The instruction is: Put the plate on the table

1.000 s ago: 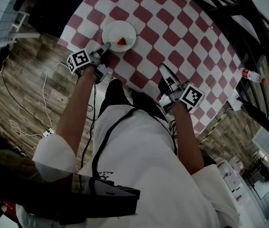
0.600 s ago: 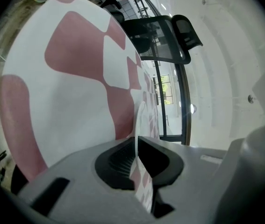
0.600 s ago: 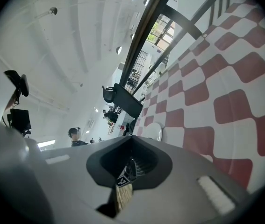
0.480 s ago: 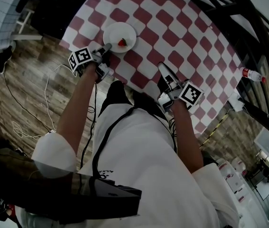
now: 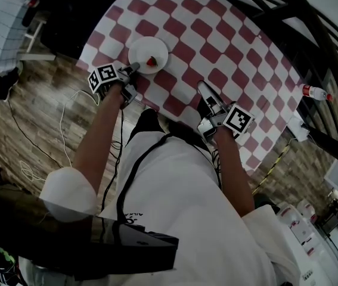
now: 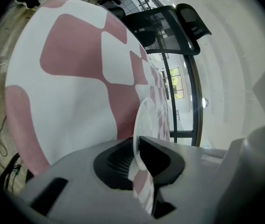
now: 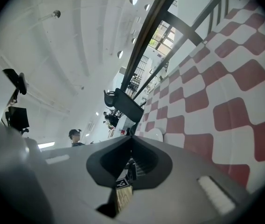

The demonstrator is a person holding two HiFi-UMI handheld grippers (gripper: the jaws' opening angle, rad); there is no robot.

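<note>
Head view: the plate (image 5: 148,53) lies flat on the checked desk (image 5: 228,46) near its edge, with a small red bit (image 5: 152,61) on it. The left claw (image 5: 134,69) sits at the plate's near rim. The right claw (image 5: 203,88) rests over the desk, well apart from the plate.

Left gripper view: the jaws have just been opening. The plate's thin white rim (image 6: 144,120) runs between them, but a slit of checked cloth shows beside it, so the pads look released rather than pressing. With the plate already down on the desk, this reads as the let-go. What seems left is to draw the claw back off the rim without dragging the plate.

Right gripper view: the jaws are clenched to a narrow slit with nothing held. They point across the desk toward the plate.
</note>
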